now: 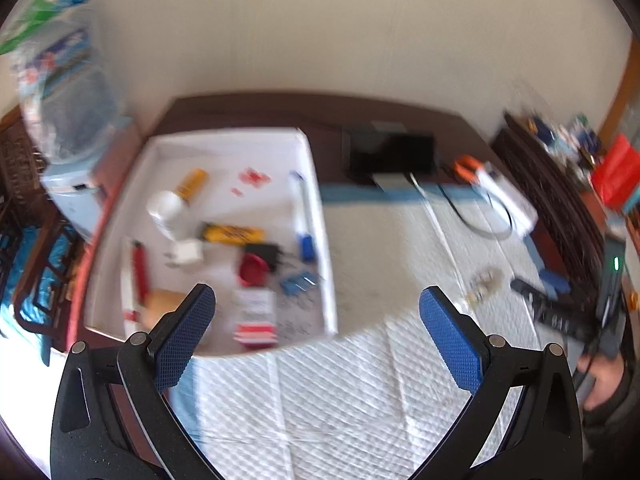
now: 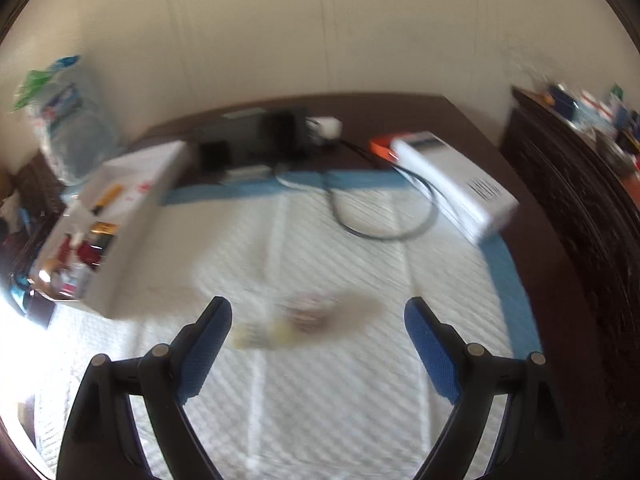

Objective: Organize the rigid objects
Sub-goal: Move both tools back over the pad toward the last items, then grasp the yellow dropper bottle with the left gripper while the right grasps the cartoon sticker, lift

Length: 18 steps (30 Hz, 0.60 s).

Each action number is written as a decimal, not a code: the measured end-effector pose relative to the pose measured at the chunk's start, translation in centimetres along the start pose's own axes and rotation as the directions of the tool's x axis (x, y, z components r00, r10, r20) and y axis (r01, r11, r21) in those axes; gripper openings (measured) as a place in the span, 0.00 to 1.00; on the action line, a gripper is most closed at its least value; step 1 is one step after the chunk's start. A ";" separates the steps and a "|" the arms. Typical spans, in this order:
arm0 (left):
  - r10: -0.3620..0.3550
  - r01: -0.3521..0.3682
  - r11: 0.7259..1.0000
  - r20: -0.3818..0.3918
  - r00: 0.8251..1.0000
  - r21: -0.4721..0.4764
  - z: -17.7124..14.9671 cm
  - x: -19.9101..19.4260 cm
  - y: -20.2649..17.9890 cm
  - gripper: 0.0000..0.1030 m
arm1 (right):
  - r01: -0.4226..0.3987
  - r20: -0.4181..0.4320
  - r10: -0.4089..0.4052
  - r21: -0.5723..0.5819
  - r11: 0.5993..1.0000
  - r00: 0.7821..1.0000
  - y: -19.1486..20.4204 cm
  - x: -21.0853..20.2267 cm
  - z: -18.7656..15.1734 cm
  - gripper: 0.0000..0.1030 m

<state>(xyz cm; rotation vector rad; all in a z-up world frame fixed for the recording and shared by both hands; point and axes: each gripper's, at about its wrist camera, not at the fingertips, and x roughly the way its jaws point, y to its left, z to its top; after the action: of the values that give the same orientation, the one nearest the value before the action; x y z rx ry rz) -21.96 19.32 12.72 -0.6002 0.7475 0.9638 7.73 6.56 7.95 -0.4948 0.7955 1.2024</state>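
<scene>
a: both tongs, left tongs (image 1: 318,300) and right tongs (image 2: 318,318), are gaping wide and carrying nothing.

b: task status?

a: mostly done, judging by the white tray (image 1: 320,216) already holding many items. one blurred small object (image 2: 292,322) is lying on the quilted pad (image 2: 320,400), just ahead of the right tongs.

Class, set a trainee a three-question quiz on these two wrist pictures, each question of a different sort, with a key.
1. True or false: the left claw grips the red cap.
2. Where does the small blurred item lie? A in the white tray; B on the quilted mat; C on the white box.
3. Fill in: the black cable loops on the mat beside the white ____.

Key: 1 false; 2 B; 3 box.
</scene>
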 end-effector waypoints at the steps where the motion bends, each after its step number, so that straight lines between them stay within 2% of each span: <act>1: -0.014 0.014 1.000 -0.023 1.000 0.016 -0.4 0.8 -0.9 1.00 | -0.002 -0.017 0.002 0.021 1.000 1.000 -0.7 0.3 -0.1 0.86; 4: -0.051 0.058 0.996 -0.103 0.993 0.067 -1.6 3.2 -3.7 1.00 | -0.039 -0.064 0.045 0.090 0.995 0.997 -1.8 1.1 -0.1 0.86; 7: -0.066 0.085 0.989 -0.155 0.986 0.120 -2.4 4.6 -5.9 1.00 | -0.079 -0.079 0.083 0.051 0.996 0.993 -0.4 2.2 0.0 0.85; 9: -0.073 0.099 0.984 -0.173 0.982 0.151 -2.5 5.0 -6.8 1.00 | -0.099 -0.082 0.101 0.023 0.995 0.992 0.7 2.9 0.2 0.77; 12: -0.068 0.109 0.972 -0.190 0.979 0.210 -2.5 5.8 -8.0 1.00 | -0.095 -0.092 0.095 -0.003 0.995 0.991 2.0 4.3 0.6 0.74; 14: -0.057 0.107 0.964 -0.203 0.977 0.244 -2.5 6.7 -8.7 0.98 | -0.095 -0.124 0.091 -0.024 0.995 0.988 2.4 5.6 0.7 0.63; 15: -0.061 0.114 0.961 -0.209 0.976 0.253 -2.5 7.0 -8.8 0.95 | -0.088 -0.140 0.082 -0.037 0.995 0.987 2.5 5.8 0.5 0.58; 16: -0.066 0.124 0.957 -0.216 0.974 0.264 -2.4 7.4 -9.1 0.84 | -0.080 -0.131 0.072 -0.056 0.995 0.989 2.5 5.9 0.4 0.55; 17: -0.073 0.137 0.951 -0.229 0.971 0.277 -2.4 8.0 -9.5 0.72 | -0.069 -0.127 0.059 -0.081 0.994 0.990 2.5 5.8 0.3 0.46; 18: -0.078 0.150 0.946 -0.245 0.966 0.289 -2.4 8.7 -10.0 0.67 | -0.076 -0.125 0.065 -0.086 0.993 0.990 2.3 5.7 0.3 0.46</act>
<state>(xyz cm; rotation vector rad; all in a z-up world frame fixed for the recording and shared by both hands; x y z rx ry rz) -10.64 17.45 5.71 -0.4811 1.0360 0.6582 6.48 11.07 3.92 -0.6234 0.8716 1.2872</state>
